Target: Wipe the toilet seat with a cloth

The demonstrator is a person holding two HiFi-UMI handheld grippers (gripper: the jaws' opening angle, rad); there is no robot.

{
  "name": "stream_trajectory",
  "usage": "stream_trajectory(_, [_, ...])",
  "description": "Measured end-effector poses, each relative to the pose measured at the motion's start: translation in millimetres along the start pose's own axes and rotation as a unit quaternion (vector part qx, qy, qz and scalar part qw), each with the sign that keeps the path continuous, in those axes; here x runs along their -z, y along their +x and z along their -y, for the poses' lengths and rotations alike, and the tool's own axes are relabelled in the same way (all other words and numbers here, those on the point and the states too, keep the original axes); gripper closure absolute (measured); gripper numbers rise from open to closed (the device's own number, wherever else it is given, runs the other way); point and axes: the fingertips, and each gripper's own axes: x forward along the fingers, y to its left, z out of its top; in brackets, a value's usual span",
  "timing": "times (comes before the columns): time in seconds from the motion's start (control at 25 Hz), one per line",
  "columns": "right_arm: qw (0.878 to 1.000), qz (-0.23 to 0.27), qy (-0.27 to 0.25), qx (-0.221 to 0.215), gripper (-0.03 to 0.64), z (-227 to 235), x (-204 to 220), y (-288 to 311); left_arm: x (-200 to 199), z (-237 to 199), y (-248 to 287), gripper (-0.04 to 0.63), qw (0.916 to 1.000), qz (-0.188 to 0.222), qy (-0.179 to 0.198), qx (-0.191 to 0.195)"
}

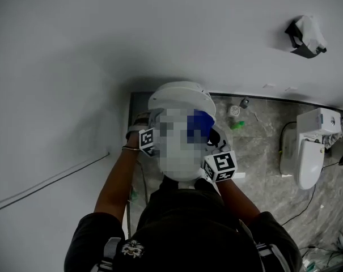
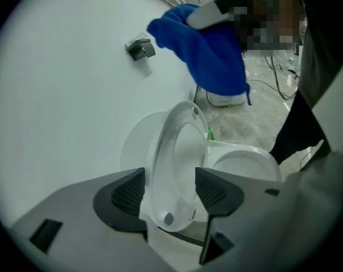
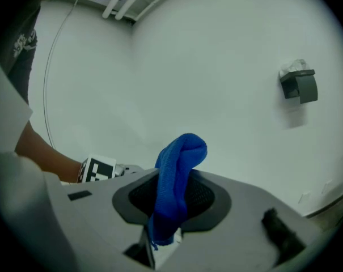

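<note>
In the left gripper view the white toilet seat (image 2: 172, 152) stands raised on edge against its lid, beside the bowl (image 2: 245, 164). My left gripper (image 2: 170, 194) is open; the seat's lower end shows in the gap between the dark pads (image 2: 126, 192), which do not press on it. Above, the blue cloth (image 2: 211, 50) hangs from my right gripper. In the right gripper view that gripper (image 3: 172, 197) is shut on the cloth (image 3: 180, 157), which bunches up out of the jaws. The head view shows only both marker cubes (image 1: 221, 166) and a bit of cloth (image 1: 198, 123).
A pale wall fills the left and far side, with a toilet paper holder (image 1: 306, 37) mounted on it. A second toilet (image 1: 310, 149) stands on the grey stone floor to the right, with cables (image 1: 299, 208) and a small green item (image 1: 237, 125) nearby.
</note>
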Motion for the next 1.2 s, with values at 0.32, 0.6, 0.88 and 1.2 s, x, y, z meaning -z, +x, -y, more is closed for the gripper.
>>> stream_trajectory(0.32, [0.999,0.031,0.004,-0.044,0.522,-3,-29,-22,9,78,-48,0.328,0.9916,-0.015,-0.064,0.111])
stream_trajectory(0.6, [0.997,0.014,0.017,-0.068,0.522,4,-7,-45,18,164,-80,0.328,0.9626,-0.025,-0.190,0.191])
stream_trajectory(0.88, [0.993,-0.029,0.027,-0.110,0.523,-5,28,-50,25,217,-82,0.325,0.9268,-0.044,-0.311,0.205])
stream_trajectory(1.2, [0.989,-0.083,0.039,-0.115,0.522,-35,79,-50,45,264,-70,0.325,0.8793,-0.028,-0.415,0.232])
